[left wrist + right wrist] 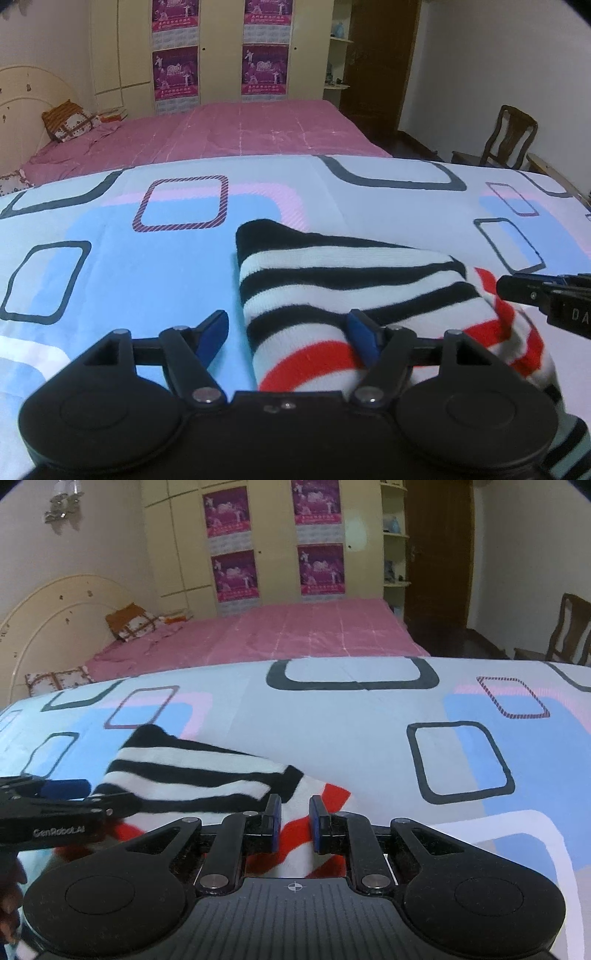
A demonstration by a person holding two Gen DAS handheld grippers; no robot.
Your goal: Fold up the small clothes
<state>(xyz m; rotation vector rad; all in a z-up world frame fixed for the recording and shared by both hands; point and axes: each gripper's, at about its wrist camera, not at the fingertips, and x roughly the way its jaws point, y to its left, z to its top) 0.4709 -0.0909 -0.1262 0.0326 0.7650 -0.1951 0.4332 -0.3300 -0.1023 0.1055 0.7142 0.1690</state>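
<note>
A small knitted garment (351, 273) with black, white and red stripes lies folded on the patterned sheet. My left gripper (288, 321) is open at the garment's near left edge. One blue pad (214, 328) is over the bare sheet and the other rests on the stripes. My right gripper (295, 812) is closed to a narrow gap with red-and-white fabric pinched between its pads. In the left wrist view the right gripper (508, 290) reaches in from the right, where the cloth bunches up. In the right wrist view the garment (192, 771) lies left of centre, with the left gripper (110, 794) at its left side.
The sheet (147, 266) is pale blue and white with dark square outlines. Behind it is a pink-covered bed (258, 129) with a cushion (70, 120) and a cream headboard. A wooden chair (509, 136) stands at the right. A hand (9, 904) shows at the lower left.
</note>
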